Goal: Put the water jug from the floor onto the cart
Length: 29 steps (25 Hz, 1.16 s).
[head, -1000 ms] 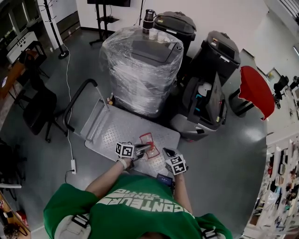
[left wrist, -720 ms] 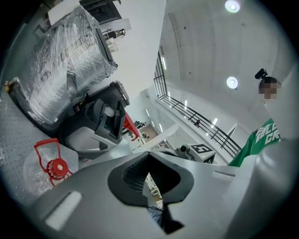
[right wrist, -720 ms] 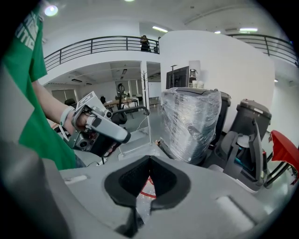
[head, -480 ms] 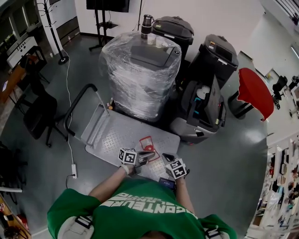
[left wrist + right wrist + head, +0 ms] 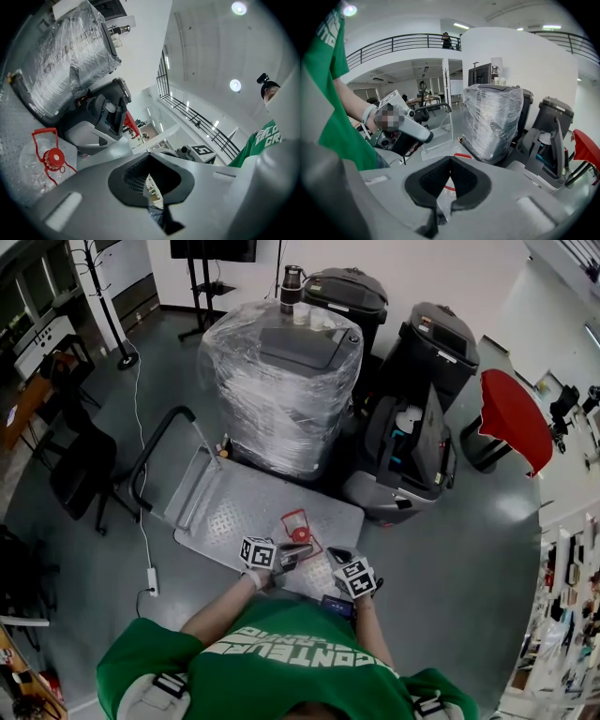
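Observation:
The water jug, clear plastic with a red cap and red handle, rests on the grey cart platform near its front right corner. In the left gripper view the jug lies low on the left. My left gripper hovers just in front of the jug, shut on nothing. Right of it, my right gripper is also shut and empty, over the cart's edge. The left gripper view shows the left gripper's jaw tips touching. The right gripper's tips also meet, with the left gripper off to the left.
The cart's black push handle rises at its left end. A plastic-wrapped bin stands behind the cart, with black bins to its right and a red chair beyond. A power strip and cable lie on the floor at left.
Both grippers have drawn back slightly toward the person. The jug has stayed where it was on the cart.

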Tool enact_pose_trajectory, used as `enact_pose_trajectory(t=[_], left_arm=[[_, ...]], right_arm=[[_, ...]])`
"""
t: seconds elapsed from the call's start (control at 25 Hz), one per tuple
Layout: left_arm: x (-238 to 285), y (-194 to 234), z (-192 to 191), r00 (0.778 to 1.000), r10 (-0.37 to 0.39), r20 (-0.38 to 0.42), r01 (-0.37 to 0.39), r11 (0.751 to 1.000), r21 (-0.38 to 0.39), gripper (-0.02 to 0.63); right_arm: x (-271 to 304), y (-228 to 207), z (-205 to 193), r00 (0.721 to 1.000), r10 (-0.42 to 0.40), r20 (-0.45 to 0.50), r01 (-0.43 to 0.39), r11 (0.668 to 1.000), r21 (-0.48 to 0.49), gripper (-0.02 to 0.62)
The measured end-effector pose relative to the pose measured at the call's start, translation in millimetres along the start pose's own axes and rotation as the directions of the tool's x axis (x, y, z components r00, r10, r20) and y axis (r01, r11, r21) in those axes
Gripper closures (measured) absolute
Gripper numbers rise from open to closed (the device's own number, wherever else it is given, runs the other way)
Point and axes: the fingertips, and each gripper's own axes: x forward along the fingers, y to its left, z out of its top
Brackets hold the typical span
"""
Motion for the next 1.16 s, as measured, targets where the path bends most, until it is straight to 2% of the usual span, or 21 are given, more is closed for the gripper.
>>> enact_pose_trajectory(t=[0.68, 1.16], left_arm=[[-2, 9, -4, 1.0, 0.014, 0.004, -0.014, 1.0, -0.026, 0.598], [-1, 21, 10, 1.0, 0.02, -0.002, -0.02, 0.999, -0.031, 0.598]], right_arm=[[8, 1, -4, 1.0, 0.019, -0.016, -0.019, 1.0, -0.005, 0.603], [18, -9, 7, 1.0, 0.017, -0.015, -0.016, 1.0, 0.011, 0.601]])
